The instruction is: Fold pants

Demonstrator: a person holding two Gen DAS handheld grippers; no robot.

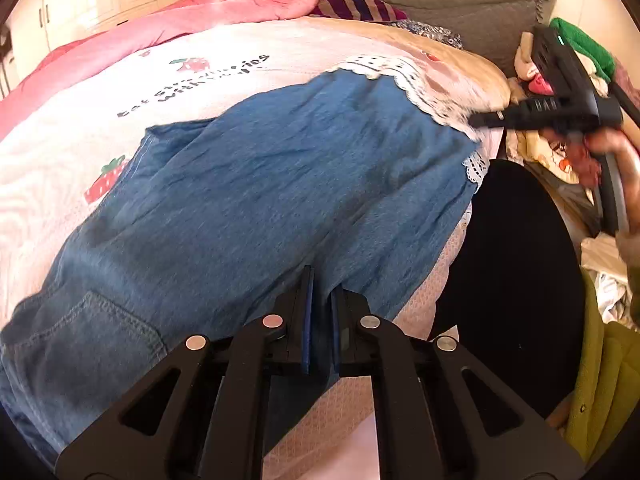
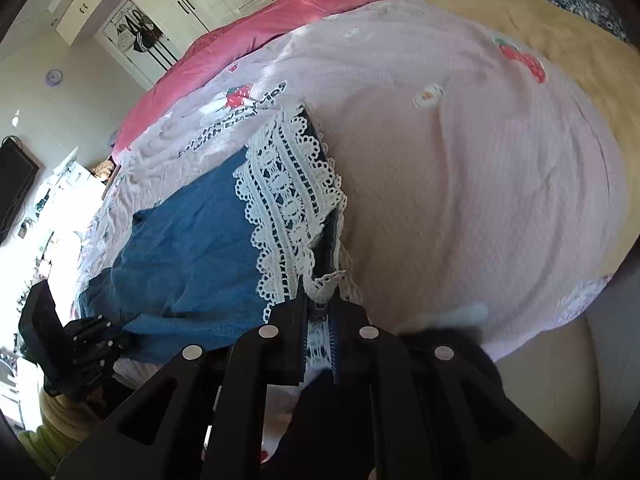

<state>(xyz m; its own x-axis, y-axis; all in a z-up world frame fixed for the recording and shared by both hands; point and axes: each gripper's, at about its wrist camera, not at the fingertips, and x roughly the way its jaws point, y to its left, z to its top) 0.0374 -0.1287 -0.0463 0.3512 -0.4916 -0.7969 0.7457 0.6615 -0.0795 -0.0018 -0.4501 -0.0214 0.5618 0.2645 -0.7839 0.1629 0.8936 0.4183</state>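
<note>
Open room is seen on the sheet (image 2: 480, 184) right of the lace hem (image 2: 292, 200); nothing lies there. The pants (image 1: 260, 184) cover the near sheet in the left wrist view. The far edge is blocked by a pink quilt (image 1: 224, 8) and striped pillow (image 1: 356, 2). The right side is crowded by a clothes pile (image 1: 560, 64) and a dark round object (image 1: 516, 280) just beside the bed.

We see the right gripper (image 1: 486, 120) smeared by blur, and the pants (image 1: 248, 200) run off the frame's lower left.
</note>
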